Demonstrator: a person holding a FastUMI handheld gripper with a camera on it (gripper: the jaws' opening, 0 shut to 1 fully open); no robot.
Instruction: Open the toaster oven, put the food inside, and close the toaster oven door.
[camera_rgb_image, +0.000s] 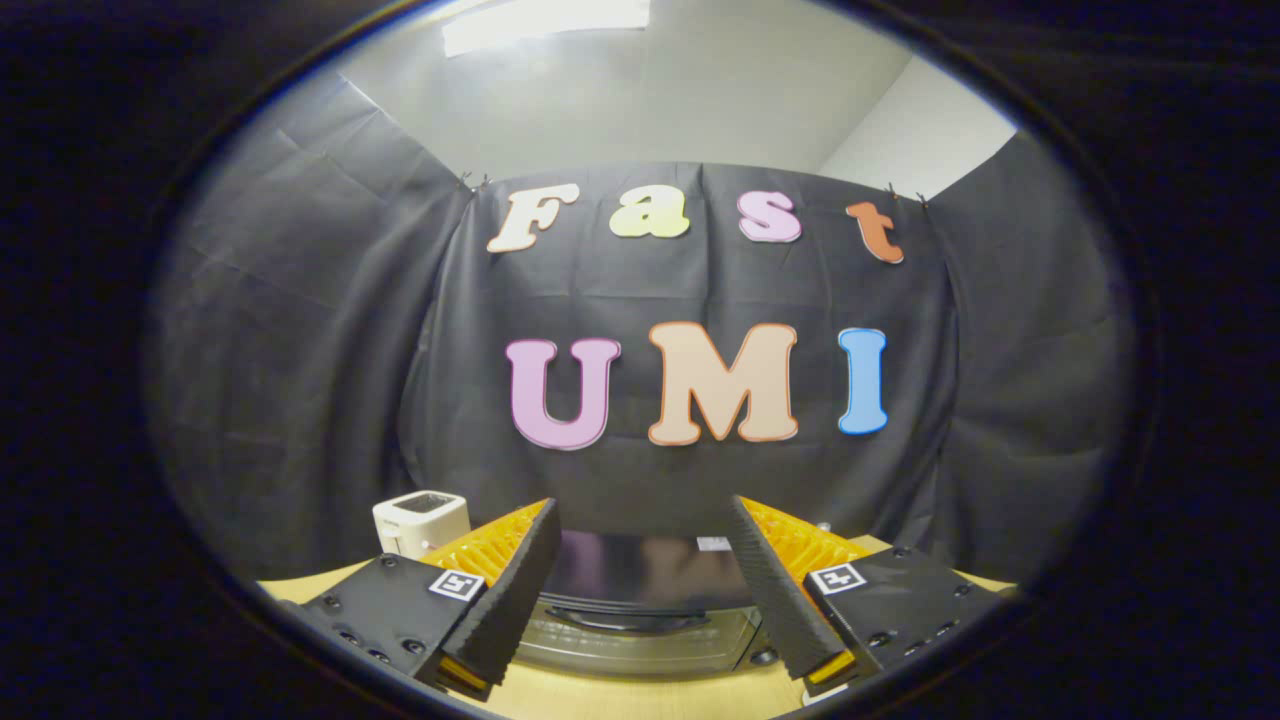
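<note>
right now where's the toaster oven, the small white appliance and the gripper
toaster oven (640, 610): gripper view, on its glass door, between the fingers.
small white appliance (420, 520): gripper view, on its front face, behind the left finger.
gripper (640, 590): gripper view, midway between its open fingertips.

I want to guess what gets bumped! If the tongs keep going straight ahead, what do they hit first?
Probably the black toaster oven with the glass door: it sits between and just beyond the open tongs, on the wooden table. Depth is hard to judge.
</note>
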